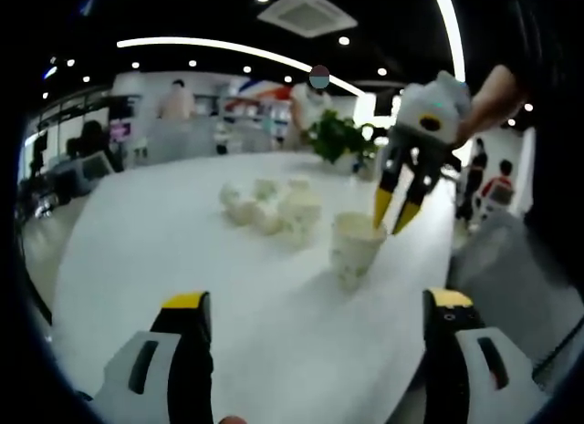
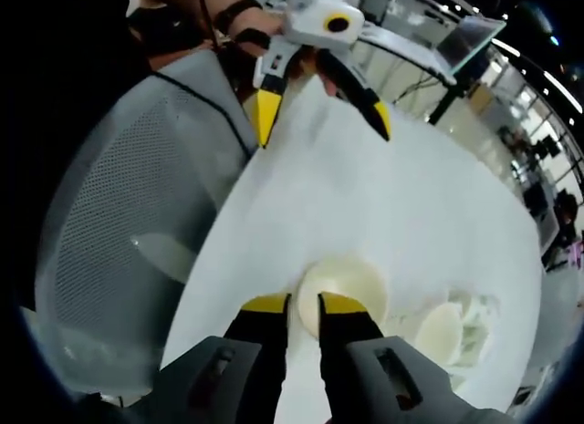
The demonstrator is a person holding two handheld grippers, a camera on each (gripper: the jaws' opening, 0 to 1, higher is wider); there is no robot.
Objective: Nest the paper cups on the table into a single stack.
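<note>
The right gripper (image 2: 304, 304), fingers nearly closed, is seen pinching the rim of the nearest paper cup (image 1: 354, 245) on the white bench (image 1: 164, 251); the left gripper (image 1: 315, 307) is held open, the loose cups (image 1: 274, 205) judged mostly unstacked.
</note>
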